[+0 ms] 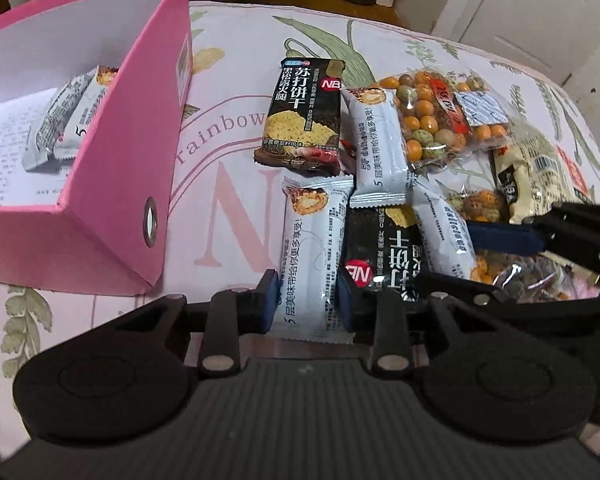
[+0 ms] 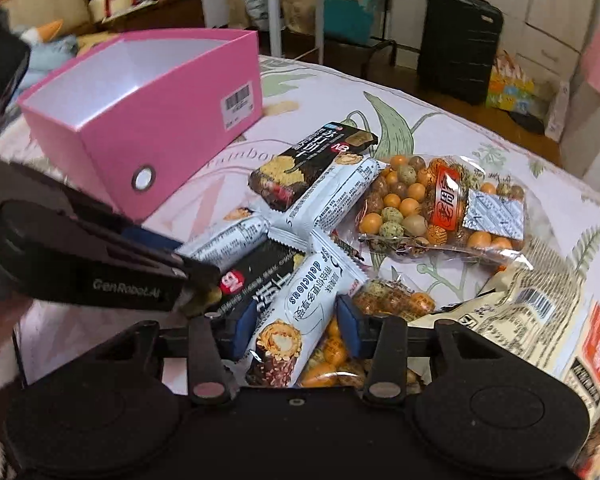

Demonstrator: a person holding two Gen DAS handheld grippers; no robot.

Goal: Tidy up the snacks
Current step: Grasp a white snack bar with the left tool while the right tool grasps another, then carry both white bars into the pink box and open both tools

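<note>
A pile of snacks lies on a floral cloth beside a pink box (image 1: 112, 152). The box holds two white wafer packets (image 1: 66, 120). My left gripper (image 1: 308, 304) has its blue pads on both sides of a white wafer packet (image 1: 312, 248), closed against it. My right gripper (image 2: 296, 326) straddles another white wafer packet (image 2: 300, 312), its pads touching the packet's sides. That gripper also shows in the left wrist view (image 1: 532, 236). Black cracker packs (image 1: 304, 116), (image 2: 256, 280) and bags of coated peanuts (image 2: 440, 204) lie around them.
A cream snack bag (image 2: 540, 320) lies at the right of the pile. The pink box (image 2: 152, 120) stands to the left, its open top toward me. A black suitcase (image 2: 458, 40) and furniture stand beyond the cloth's far edge.
</note>
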